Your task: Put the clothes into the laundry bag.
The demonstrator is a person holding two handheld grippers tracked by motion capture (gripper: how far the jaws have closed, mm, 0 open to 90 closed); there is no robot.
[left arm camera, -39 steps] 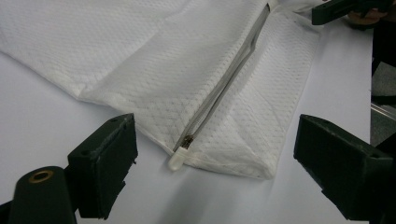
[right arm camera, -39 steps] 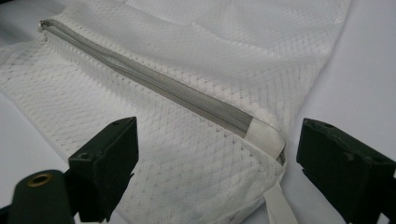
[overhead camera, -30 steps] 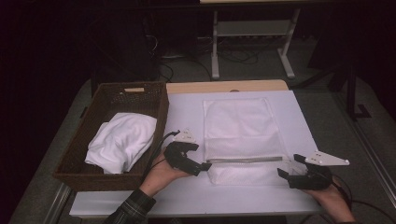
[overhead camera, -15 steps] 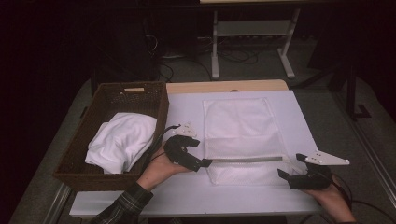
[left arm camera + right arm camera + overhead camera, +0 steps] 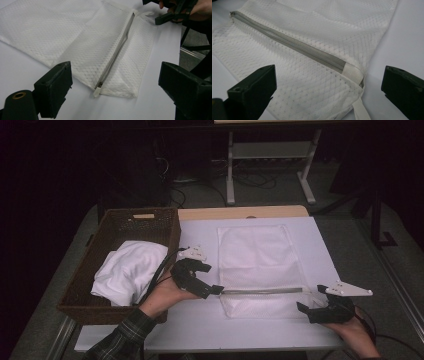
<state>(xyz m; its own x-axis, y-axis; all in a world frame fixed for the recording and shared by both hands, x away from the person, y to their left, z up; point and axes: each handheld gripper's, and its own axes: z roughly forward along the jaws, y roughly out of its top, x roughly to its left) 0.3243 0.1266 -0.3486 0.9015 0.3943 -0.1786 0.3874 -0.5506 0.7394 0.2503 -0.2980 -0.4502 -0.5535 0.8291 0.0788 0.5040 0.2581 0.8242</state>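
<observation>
Mesh bag (image 5: 260, 265): lying flat at the table's (image 5: 200, 330) centre, its zipper (image 5: 262, 291) running across the near end, looking closed along most of its length.
Zipper pull (image 5: 97, 92): resting free at the bag's 9 o'clock corner, between the left tongs' wide jaws, untouched.
Left tongs (image 5: 216, 290): lifting slightly since a second ago, gaping.
Right tongs (image 5: 303, 308): jaws having just been opening, now standing wide, flanking the bag's 3 o'clock corner without pressing; the grip appears released.
Basket (image 5: 122, 222): at 9 o'clock, holding white cloth (image 5: 131, 270).
Unclear: bag's contents; cloth's lower edge behind the left forearm.

mesh bag (image 5: 260, 265) flat on table (image 5: 200, 330), basket (image 5: 125, 222) at its left
</observation>
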